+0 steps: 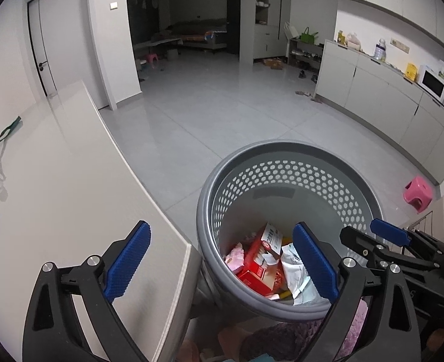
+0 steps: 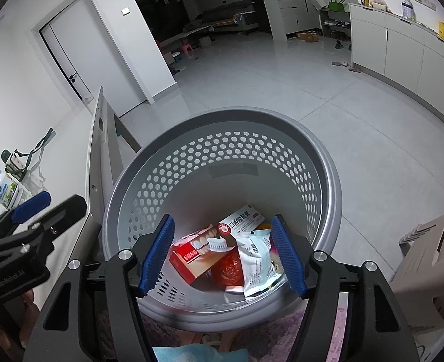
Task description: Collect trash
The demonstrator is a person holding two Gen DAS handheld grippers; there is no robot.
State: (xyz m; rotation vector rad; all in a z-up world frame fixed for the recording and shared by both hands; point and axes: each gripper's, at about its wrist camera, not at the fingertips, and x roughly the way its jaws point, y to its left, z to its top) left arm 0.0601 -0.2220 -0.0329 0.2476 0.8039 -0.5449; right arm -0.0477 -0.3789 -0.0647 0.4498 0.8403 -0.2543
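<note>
Both grippers hang over the grey bin (image 2: 222, 163), and neither holds anything. The right gripper (image 2: 222, 253) has its jaws spread wide, blue pads (image 2: 157, 255) on either side of the bin's opening. Straight between those jaws, down at the bin's bottom, lies the trash: a red box (image 2: 196, 255) with teeth and a toothbrush printed on it, a white box (image 2: 241, 221) with Chinese print just beyond it, a crumpled white packet (image 2: 255, 259) toward the right jaw, and a red wrapper (image 2: 226, 268) between box and packet.

The left gripper (image 1: 222, 259) is spread too, wider still. Its right jaw reaches over the bin's rim (image 1: 205, 211), while its left jaw sits above the table (image 1: 56, 187) edge. The same red box (image 1: 259, 264) and a pink packet (image 1: 235, 256) show between its jaws, nearer the right one.

Beyond the left jaw of the right gripper, on the table, stands a tin (image 2: 4, 190) with a green strap (image 2: 33, 150) near it. A pink stool (image 1: 417, 193) stands on the floor off past the bin.
</note>
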